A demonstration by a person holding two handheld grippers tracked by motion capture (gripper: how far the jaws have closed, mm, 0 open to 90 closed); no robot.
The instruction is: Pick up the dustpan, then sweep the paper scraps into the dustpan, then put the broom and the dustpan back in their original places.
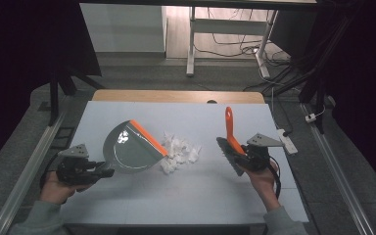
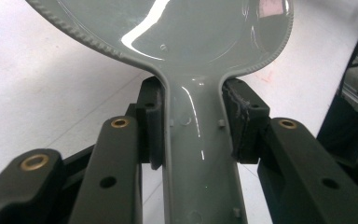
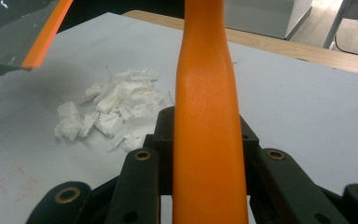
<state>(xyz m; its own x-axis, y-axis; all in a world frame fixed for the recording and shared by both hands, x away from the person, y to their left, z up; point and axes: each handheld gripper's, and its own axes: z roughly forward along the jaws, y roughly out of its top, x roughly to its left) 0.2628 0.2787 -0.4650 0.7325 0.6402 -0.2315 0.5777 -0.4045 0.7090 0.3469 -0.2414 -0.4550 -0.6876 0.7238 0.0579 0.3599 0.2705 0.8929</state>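
A grey dustpan (image 1: 127, 149) with an orange lip (image 1: 149, 137) is tilted over the table's left half, its lip toward a pile of white paper scraps (image 1: 178, 152). My left gripper (image 1: 103, 171) is shut on the dustpan's handle (image 2: 196, 154), a pad pressing on each side, with the pan (image 2: 177, 28) spreading out ahead. My right gripper (image 1: 245, 159) is shut on a brush with an orange handle (image 1: 229, 127) pointing up and away and grey bristles (image 1: 227, 155) facing the scraps. In the right gripper view the handle (image 3: 207, 116) rises between the jaws, with the scraps (image 3: 112, 112) to its left and the dustpan's lip (image 3: 42, 35) beyond.
A pale sheet (image 1: 196, 196) covers the table, with a wooden strip (image 1: 176, 96) along the far edge. A white power strip (image 1: 288, 141) lies off the right edge. Desk legs and cables stand on the floor beyond. Metal rails run along both sides.
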